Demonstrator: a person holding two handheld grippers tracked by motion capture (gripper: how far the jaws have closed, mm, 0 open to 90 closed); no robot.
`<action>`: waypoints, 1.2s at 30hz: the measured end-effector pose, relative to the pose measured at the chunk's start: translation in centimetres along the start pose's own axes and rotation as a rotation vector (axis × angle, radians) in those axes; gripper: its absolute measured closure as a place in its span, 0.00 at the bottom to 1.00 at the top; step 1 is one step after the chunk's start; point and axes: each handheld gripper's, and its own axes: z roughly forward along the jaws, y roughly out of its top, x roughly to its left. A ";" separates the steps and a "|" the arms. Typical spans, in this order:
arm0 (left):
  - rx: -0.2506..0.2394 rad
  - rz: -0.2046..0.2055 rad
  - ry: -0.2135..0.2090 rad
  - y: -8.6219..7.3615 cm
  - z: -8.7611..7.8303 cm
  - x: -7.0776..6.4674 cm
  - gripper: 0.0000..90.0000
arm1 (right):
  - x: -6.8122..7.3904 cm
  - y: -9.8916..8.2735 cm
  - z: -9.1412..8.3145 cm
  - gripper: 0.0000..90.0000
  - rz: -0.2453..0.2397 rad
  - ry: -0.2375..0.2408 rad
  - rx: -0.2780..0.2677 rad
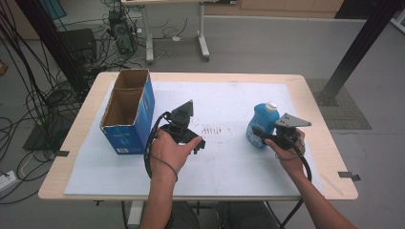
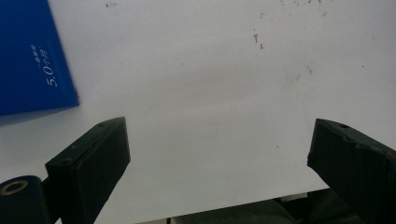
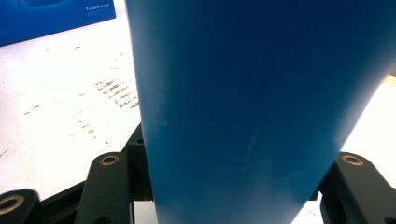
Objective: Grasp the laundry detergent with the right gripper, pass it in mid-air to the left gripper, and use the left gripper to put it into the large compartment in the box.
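A light wooden table [image 1: 315, 102] carries a white sheet [image 1: 229, 162]; on it stand a blue carton [image 1: 129, 117] and a blue bottle [image 1: 260, 125].

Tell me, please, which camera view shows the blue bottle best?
The high view: the whole blue bottle stands upright with its white cap, beside the right gripper. The right gripper view gives just its blue wall up close.

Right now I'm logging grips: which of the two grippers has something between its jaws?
The right gripper: it is shut on the blue bottle. The left gripper hangs open over bare white sheet.
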 end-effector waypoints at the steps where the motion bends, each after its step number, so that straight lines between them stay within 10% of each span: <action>1: -0.001 -0.001 0.000 0.0 0.0 -0.1 0.07 | 0.0 0.0 0.0 0.46 0.002 0.000 0.000; 36: -0.007 0.002 0.002 0.0 -0.3 -0.2 0.07 | 0.1 0.0 0.0 0.48 0.002 -0.005 -0.002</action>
